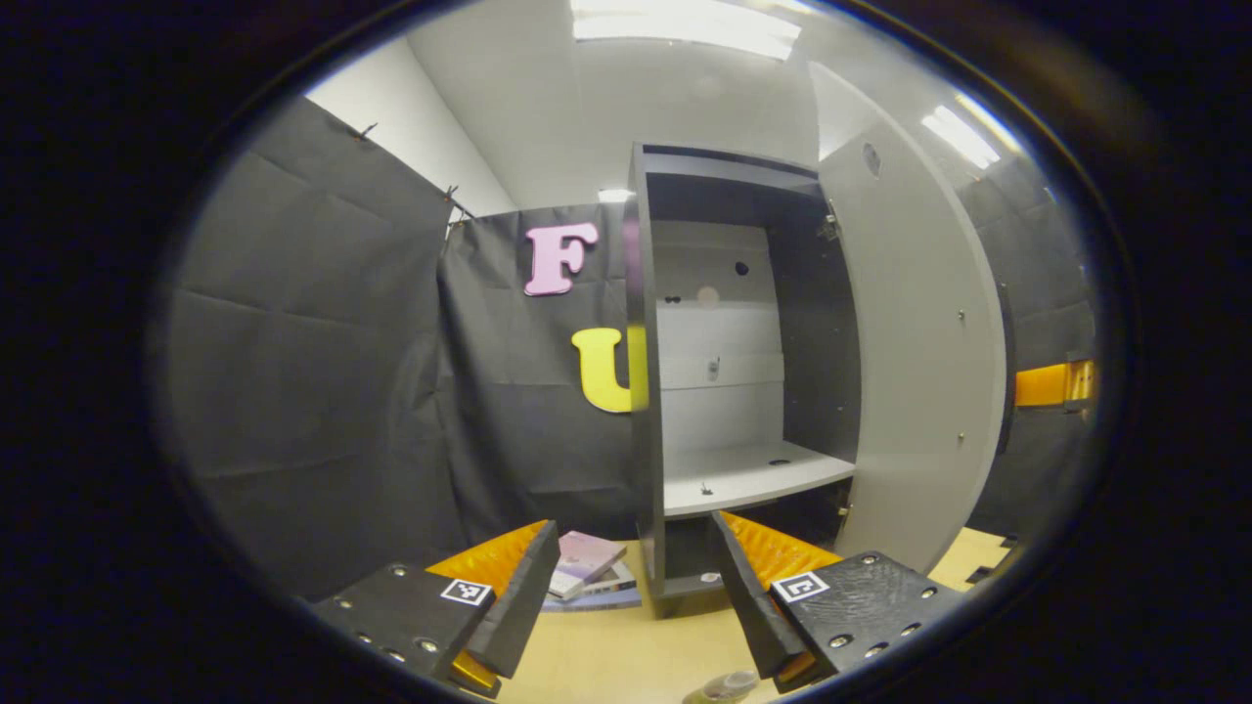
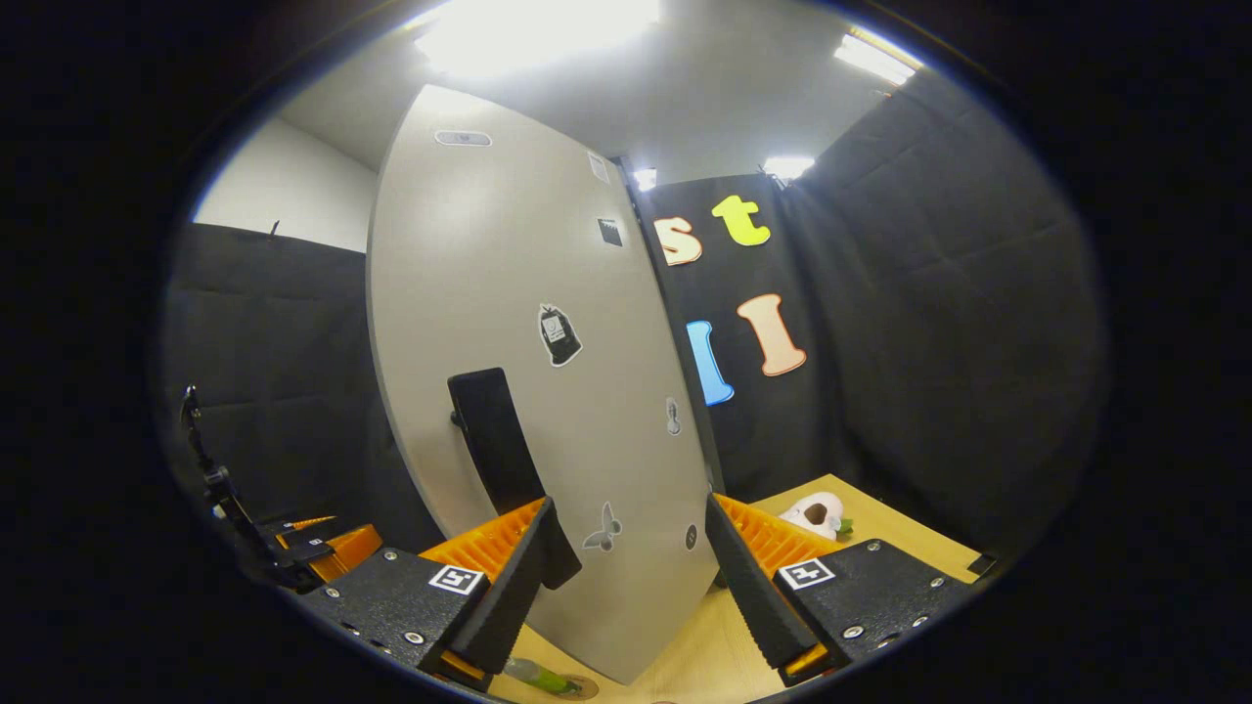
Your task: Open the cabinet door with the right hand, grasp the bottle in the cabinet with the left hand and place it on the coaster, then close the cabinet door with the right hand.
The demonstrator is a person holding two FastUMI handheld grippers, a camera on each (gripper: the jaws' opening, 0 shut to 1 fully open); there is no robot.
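Black-draped booth walls surround our tall grey cabinet [image 1: 743, 342], its pale door [image 2: 509, 391] swung open; with the clear bottle [image 2: 533, 675] already lying by the coaster [image 2: 577, 687], we steer the open, empty right gripper [image 2: 626, 557] squarely onto the door's dark handle [image 2: 494, 440], left gripper [image 1: 631, 577] open and empty.

Ribbed jaws, screwed blocks with square markers

books [image 1: 587, 567] left of cabinet [image 1: 648, 391], door [image 1: 919, 372] right
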